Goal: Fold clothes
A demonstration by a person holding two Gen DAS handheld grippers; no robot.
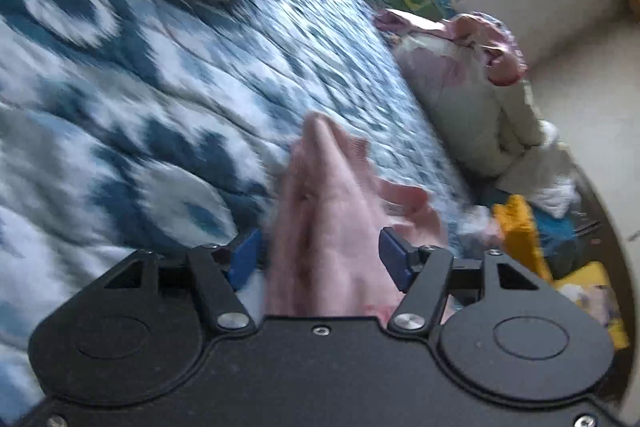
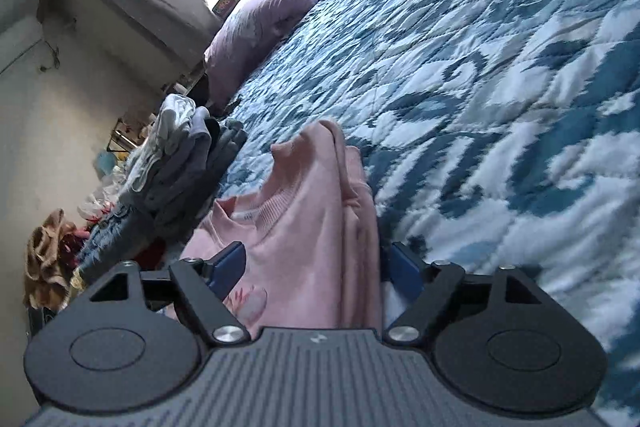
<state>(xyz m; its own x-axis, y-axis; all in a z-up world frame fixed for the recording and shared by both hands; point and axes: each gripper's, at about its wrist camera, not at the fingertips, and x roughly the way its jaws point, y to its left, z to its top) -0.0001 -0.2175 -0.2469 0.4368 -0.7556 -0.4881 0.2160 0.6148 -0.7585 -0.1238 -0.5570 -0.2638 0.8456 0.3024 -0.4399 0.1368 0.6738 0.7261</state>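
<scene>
L fingers (image 1: 256, 263) standing apart, pads not pressing; pink sweatshirt (image 1: 332, 239) lying betw. them, long axis running straight ahead. R fingers (image 2: 228, 267) likewise spread, same garment (image 2: 304, 227) betw. them, collar toward clothes pile (image 2: 188, 163). Sweatshirt resting on bed quilt (image 2: 500, 107). Both grippers pointing shallowly down, rolled.
</scene>
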